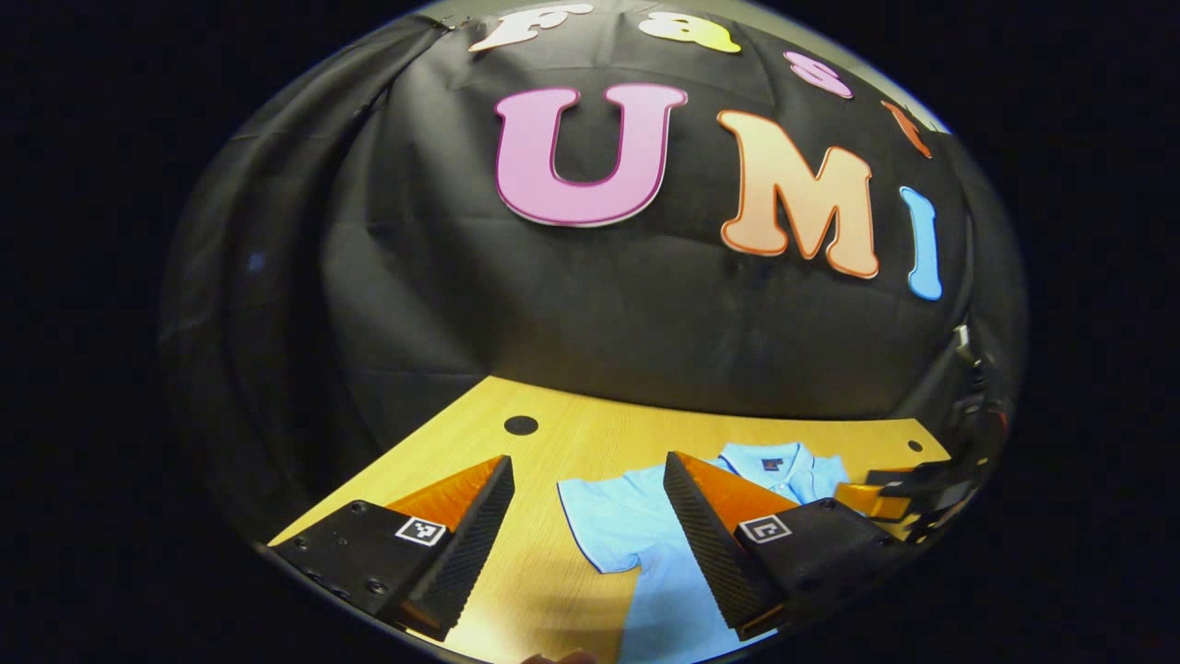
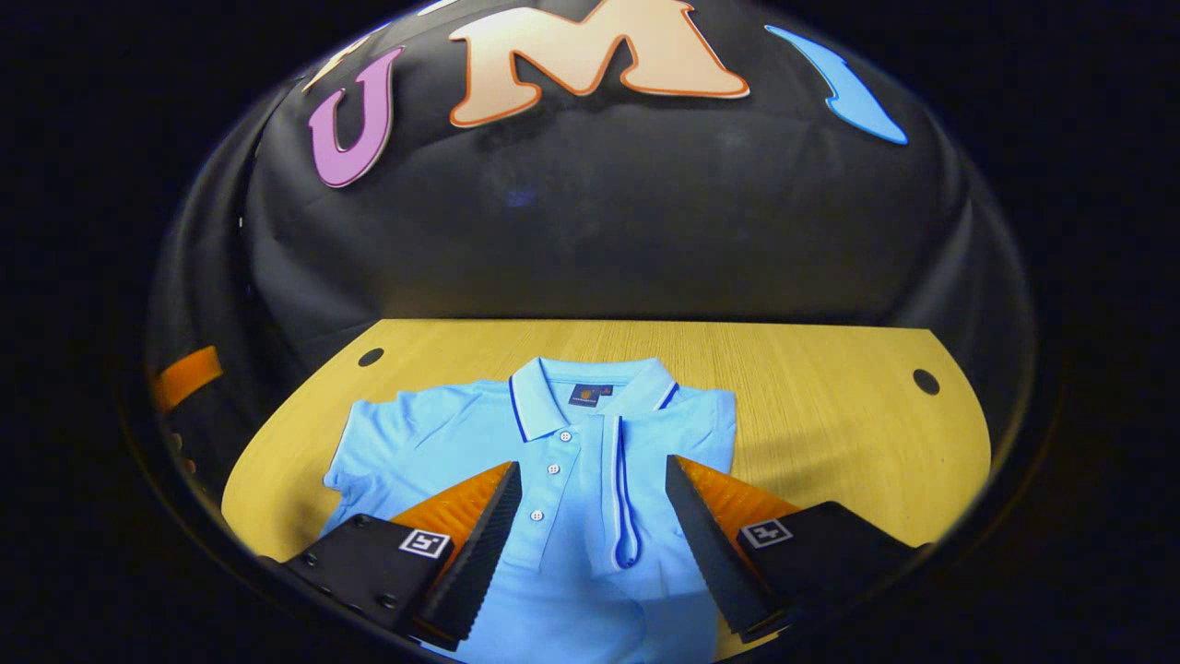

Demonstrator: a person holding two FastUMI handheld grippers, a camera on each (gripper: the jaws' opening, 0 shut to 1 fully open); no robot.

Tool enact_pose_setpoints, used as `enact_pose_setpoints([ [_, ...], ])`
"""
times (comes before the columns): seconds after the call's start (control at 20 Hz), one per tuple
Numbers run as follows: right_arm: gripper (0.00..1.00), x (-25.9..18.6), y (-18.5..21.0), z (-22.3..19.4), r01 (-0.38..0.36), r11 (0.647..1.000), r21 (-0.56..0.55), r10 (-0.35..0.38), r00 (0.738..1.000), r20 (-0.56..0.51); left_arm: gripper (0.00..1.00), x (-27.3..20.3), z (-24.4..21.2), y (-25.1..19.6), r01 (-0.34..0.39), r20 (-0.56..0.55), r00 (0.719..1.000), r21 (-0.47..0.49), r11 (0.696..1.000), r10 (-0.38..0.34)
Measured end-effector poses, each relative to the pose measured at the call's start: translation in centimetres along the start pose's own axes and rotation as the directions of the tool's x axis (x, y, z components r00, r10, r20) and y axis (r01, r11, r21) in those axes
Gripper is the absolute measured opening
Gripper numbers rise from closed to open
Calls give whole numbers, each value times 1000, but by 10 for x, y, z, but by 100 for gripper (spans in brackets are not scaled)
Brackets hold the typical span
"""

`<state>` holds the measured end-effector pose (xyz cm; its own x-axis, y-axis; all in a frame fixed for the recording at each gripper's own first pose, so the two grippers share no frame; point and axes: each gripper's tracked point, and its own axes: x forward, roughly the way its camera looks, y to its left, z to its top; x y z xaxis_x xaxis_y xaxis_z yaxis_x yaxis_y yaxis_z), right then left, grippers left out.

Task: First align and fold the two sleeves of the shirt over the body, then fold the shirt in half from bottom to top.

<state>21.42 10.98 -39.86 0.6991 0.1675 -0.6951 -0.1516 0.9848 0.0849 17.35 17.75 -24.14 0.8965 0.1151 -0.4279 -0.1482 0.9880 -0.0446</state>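
We note both grippers empty, jaws apart: the unfolded sleeve (image 1: 599,516) of the blue polo shirt (image 2: 590,480) lies just ahead between the left gripper (image 1: 590,535) fingers, nearer than the right gripper (image 2: 590,544).

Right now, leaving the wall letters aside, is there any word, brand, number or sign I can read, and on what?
Neck label inside the shirt collar: too small and blurred to read.
Square markers on the right hand-held gripper and the left hand-held gripper: coded patterns, no words or numbers.
No other text to read.
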Motion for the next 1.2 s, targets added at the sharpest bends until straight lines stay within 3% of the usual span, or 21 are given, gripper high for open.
enact_pose_setpoints([
  [0.15, 98, -28, -9, 2, 22, 1000, 3, -22, 1000, 10, 98, 31, -34, -2, 4, -71, 997, -1, 1000, -4],
  [0.25, 98, -45, -22, -2, 56, 997, -59, -55, 998, 8, 95, 52, -55, -6, 17, -111, 994, 11, 1000, -16],
  [0.4, 94, -66, -37, -9, 90, 989, -116, -90, 996, 2, 95, 75, -77, -10, 28, -162, 987, 78, 997, -15],
  [0.6, 96, -87, -62, -25, 143, 982, -126, -148, 989, -28, 95, 98, -102, -16, 43, -227, 974, 140, 989, -10],
  [0.85, 100, -101, -79, -29, 173, 980, -102, -178, 983, -38, 94, 105, -128, -20, 27, -302, 953, 99, 995, 4],
  [1.05, 100, -108, -84, -26, 178, 979, -102, -182, 983, -27, 95, 104, -130, -20, 13, -305, 952, 70, 997, 9],
  [1.1, 100, -110, -84, -27, 179, 979, -101, -182, 983, -29, 91, 107, -129, -25, 30, -302, 953, 61, 998, -11],
  [1.2, 99, -114, -85, -29, 177, 980, -92, -180, 983, -30, 54, 105, -129, -38, 78, -308, 950, 48, 996, -59],
])
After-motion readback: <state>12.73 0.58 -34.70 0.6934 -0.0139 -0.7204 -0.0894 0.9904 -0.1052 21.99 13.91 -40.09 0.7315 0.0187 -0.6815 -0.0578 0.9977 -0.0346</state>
